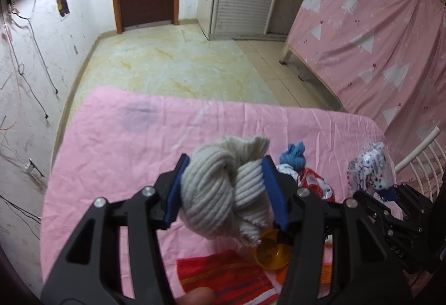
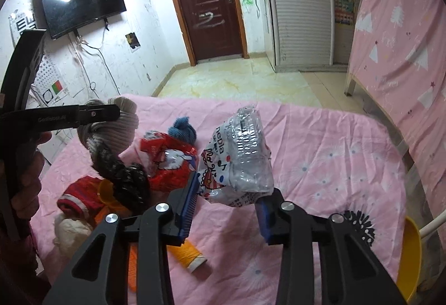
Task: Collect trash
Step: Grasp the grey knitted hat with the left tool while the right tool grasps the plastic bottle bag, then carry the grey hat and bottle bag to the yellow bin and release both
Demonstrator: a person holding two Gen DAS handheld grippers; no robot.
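Note:
My left gripper (image 1: 226,190) is shut on a grey-white ribbed knitted bundle (image 1: 217,182), held above the pink bed sheet (image 1: 125,138). In the right wrist view the bundle (image 2: 122,124) trails a dark speckled end downward. My right gripper (image 2: 227,209) is shut on the lower end of a crumpled clear plastic tissue wrapper (image 2: 242,157) with printed letters, lifted off the sheet. The wrapper (image 1: 368,168) also shows at the right of the left wrist view. On the bed below lie a red snack wrapper (image 2: 167,163) and crumpled white paper (image 2: 69,229).
A blue sock (image 2: 182,129), a red cloth (image 1: 225,277), an orange cup (image 1: 274,252) and an orange thread spool (image 2: 189,255) lie on the bed. A yellow bin (image 2: 411,257) stands at the bed's right edge by a white rail (image 1: 418,146). Tiled floor lies beyond.

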